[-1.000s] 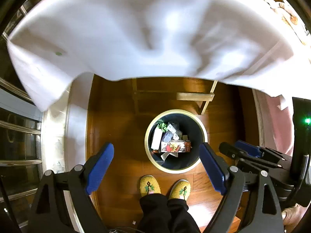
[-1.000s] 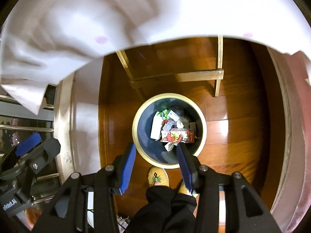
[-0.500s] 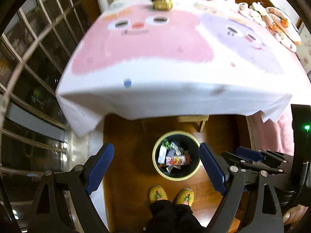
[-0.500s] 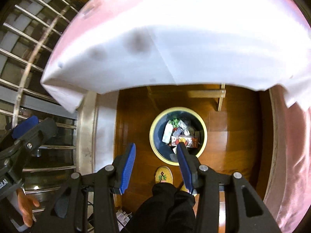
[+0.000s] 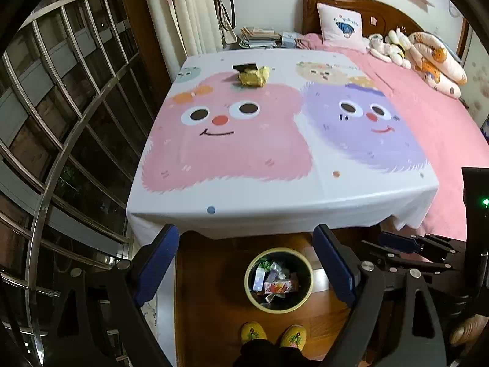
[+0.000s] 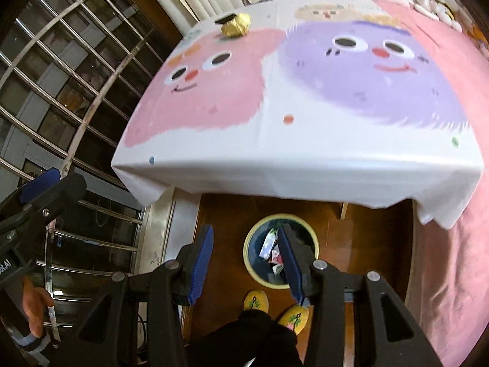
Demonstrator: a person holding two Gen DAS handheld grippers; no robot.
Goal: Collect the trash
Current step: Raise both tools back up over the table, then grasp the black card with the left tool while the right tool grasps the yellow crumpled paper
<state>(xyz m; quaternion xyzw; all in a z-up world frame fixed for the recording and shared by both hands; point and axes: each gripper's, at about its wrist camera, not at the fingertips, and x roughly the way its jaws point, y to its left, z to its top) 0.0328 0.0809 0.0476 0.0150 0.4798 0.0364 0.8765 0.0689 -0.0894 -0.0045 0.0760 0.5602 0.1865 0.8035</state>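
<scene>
A cartoon-print tablecloth covers a table between a barred window and a pink bed.

Pretty clearly somebody's bedroom at home. There's a bed with a pink sheet, a carved wooden headboard, a cartoon pillow and a pile of plush toys up by the headboard. Right beside the bed sits a table under a cartoon monster tablecloth, with curtains and a barred window on the table's far side from the bed, plus wood flooring below.
</scene>
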